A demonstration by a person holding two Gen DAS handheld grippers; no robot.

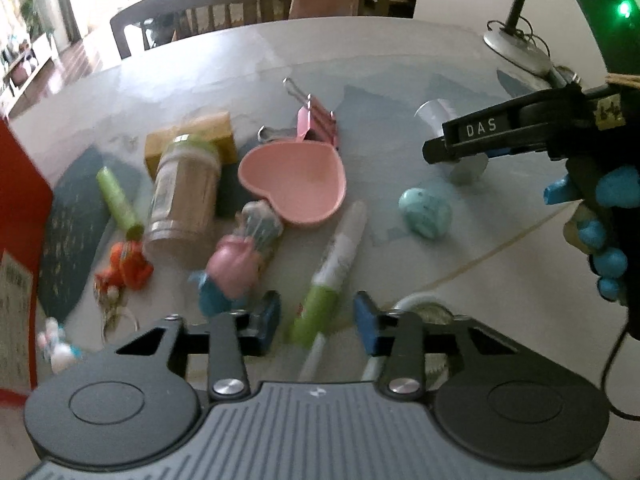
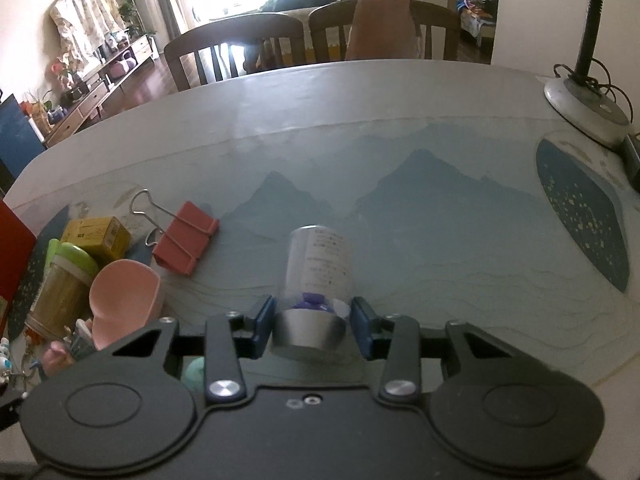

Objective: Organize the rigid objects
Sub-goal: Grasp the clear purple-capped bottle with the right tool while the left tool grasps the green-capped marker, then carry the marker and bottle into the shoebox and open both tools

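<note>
My left gripper [image 1: 317,316] is open above a green-and-white marker [image 1: 334,268] lying on the table. Beside it lie a pink heart-shaped dish [image 1: 294,182], a clear jar with a green lid [image 1: 184,196], a pink-and-blue figurine [image 1: 236,260], a green tube [image 1: 118,200], a pink binder clip [image 1: 318,122] and a teal ball [image 1: 426,212]. My right gripper [image 2: 313,320] has its jaws either side of the silver cap of a clear bottle [image 2: 318,264] lying on the table; it also shows in the left wrist view [image 1: 456,148].
A yellow box [image 2: 98,234] and a red binder clip [image 2: 186,238] lie at the left of the right wrist view. A red carton [image 1: 20,240] stands at the far left. A lamp base [image 2: 586,110] with cables sits at the back right. Chairs [image 2: 236,46] stand behind the table.
</note>
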